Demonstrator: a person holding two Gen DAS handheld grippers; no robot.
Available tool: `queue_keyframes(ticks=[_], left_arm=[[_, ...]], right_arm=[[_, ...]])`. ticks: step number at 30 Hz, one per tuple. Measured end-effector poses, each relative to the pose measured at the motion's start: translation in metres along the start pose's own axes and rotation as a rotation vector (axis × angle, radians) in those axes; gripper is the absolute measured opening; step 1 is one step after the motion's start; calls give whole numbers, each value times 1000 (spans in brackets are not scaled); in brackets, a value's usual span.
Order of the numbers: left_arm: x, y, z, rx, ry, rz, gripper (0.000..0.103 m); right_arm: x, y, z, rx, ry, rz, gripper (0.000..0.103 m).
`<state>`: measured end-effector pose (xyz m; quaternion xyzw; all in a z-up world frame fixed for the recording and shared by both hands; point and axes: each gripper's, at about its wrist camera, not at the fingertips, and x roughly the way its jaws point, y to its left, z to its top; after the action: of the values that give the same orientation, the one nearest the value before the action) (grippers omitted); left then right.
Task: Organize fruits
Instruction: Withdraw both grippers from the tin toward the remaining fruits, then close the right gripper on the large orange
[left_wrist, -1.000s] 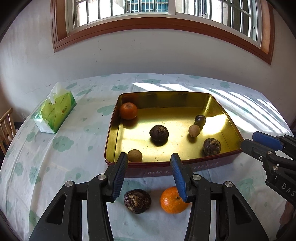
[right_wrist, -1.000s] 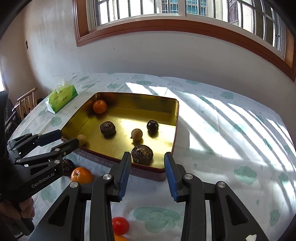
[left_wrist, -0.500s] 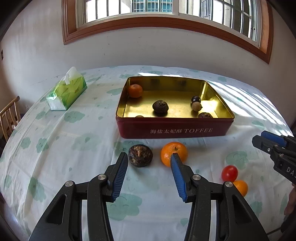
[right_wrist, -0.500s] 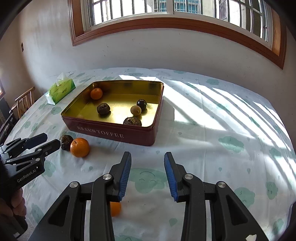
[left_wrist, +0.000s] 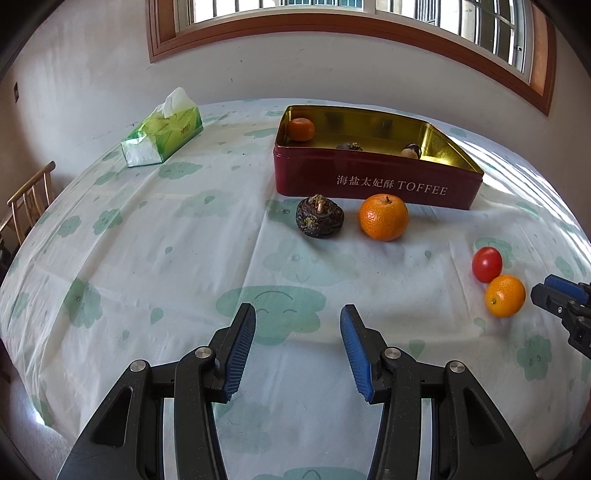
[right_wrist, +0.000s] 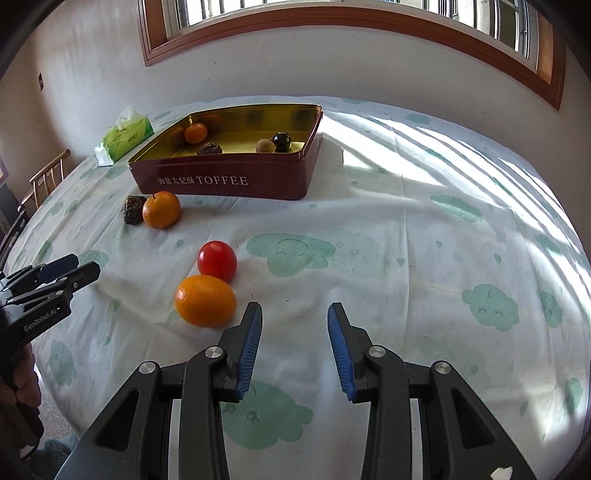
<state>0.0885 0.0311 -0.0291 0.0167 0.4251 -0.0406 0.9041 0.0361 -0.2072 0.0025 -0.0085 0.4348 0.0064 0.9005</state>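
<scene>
Right gripper (right_wrist: 294, 345), jaws spread and empty, sits nearest the small orange (right_wrist: 205, 301), just left of its fingers, tin (right_wrist: 221, 181) well beyond; left gripper (left_wrist: 297, 350) equally agape.

Glossy metal tin (left_wrist: 373, 184), soft printed tablecloth (left_wrist: 166, 258), wooden window frame (right_wrist: 332, 18), smooth shiny tomato (right_wrist: 217, 260)
</scene>
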Motion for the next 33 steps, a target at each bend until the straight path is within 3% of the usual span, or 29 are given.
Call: queue_keyframes(ticks=[11, 13, 28, 33], left_arm=[[0, 13, -13, -25, 6, 6, 49], [0, 15, -14, -28, 2, 4, 49], [3, 20, -11, -32, -5, 3, 52], [6, 19, -7, -26, -5, 8, 52]], right_arm=[[5, 28, -18, -49, 38, 38, 35], [6, 34, -18, -67, 35, 33, 40], [26, 60, 2, -112, 17, 35, 44], [28, 60, 3, -113, 6, 28, 41]])
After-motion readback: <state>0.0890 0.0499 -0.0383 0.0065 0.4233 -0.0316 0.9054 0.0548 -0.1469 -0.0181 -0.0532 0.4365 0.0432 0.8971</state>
